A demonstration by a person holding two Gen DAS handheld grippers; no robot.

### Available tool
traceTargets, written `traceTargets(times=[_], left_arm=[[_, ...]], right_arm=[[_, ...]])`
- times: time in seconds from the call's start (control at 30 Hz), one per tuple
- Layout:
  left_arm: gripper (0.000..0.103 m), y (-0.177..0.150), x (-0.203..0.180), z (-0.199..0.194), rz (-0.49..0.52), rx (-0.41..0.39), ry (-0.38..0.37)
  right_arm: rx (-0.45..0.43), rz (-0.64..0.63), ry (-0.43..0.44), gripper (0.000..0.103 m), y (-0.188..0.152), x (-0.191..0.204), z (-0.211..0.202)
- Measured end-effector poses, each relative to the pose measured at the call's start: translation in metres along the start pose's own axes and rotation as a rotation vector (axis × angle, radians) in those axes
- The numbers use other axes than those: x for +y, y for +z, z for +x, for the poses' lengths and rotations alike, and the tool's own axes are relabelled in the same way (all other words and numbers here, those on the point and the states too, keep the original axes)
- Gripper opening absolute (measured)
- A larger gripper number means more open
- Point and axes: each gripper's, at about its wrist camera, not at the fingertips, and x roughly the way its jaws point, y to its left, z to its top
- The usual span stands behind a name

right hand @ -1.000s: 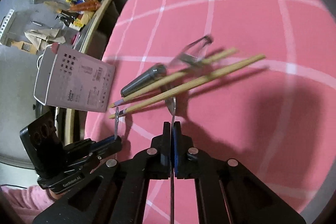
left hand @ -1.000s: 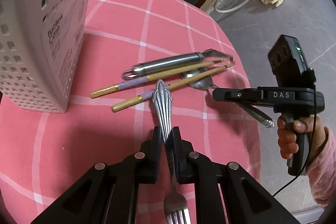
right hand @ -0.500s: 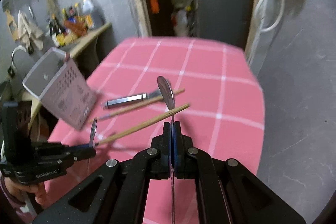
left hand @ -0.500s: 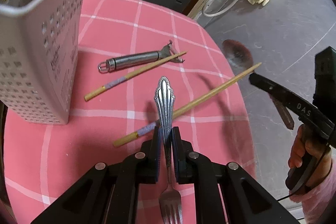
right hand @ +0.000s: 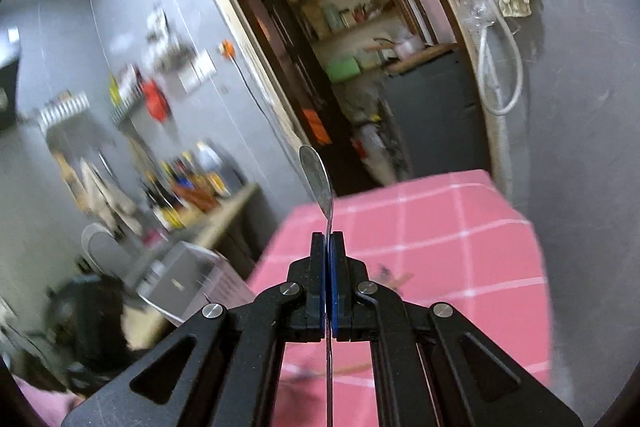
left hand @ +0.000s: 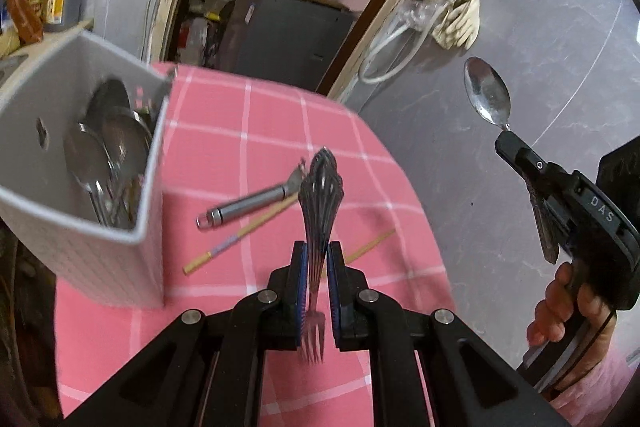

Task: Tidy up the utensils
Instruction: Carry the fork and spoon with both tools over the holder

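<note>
One fork point(left hand: 320, 203), one spoon point(left hand: 486, 97), two chopsticks point(left hand: 236, 239).

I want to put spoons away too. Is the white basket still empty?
No, the white basket already holds several spoons, bowls up, as the left wrist view shows.

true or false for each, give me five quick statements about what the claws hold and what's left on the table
1. The left claw grips a fork. True.
2. The fork's tines point away from the camera. False: the ornate handle points away, the tines toward it.
3. The right claw holds a chopstick. False: it grips a spoon.
4. The white basket already has spoons inside. True.
5. The peeler lies in the basket. False: it lies on the pink checked cloth.
</note>
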Motion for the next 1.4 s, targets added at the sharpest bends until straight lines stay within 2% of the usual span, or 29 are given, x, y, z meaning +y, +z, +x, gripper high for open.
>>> traceTargets(times=[0.33, 0.5, 0.8, 1.13, 1.3, 1.4], left_arm=[[0.009, 0.038, -0.002, -0.044, 0.059, -0.098, 0.001], [0.009, 0.056, 0.004, -0.071, 0.057, -0.133, 0.018], [0.009, 0.089, 0.030, -0.132, 0.074, -0.236, 0.114], [0.009, 0.093, 0.050, -0.137, 0.100, -0.228, 0.186], [0.009, 0.091, 0.057, -0.131, 0.092, -0.204, 0.191], [0.009, 0.087, 0.064, -0.123, 0.083, -0.188, 0.197]], right_arm=[[-0.054, 0.110, 0.161, 0.002, -0.014, 0.032, 0.039], [-0.073, 0.172, 0.245, 0.002, -0.019, 0.047, 0.058], [-0.058, 0.153, 0.342, 0.002, -0.030, 0.091, 0.102], [-0.007, 0.199, 0.392, 0.002, -0.056, 0.119, 0.154], [0.053, 0.153, 0.380, 0.002, -0.066, 0.130, 0.158], [0.059, 0.170, 0.371, 0.002, -0.069, 0.124, 0.157]])
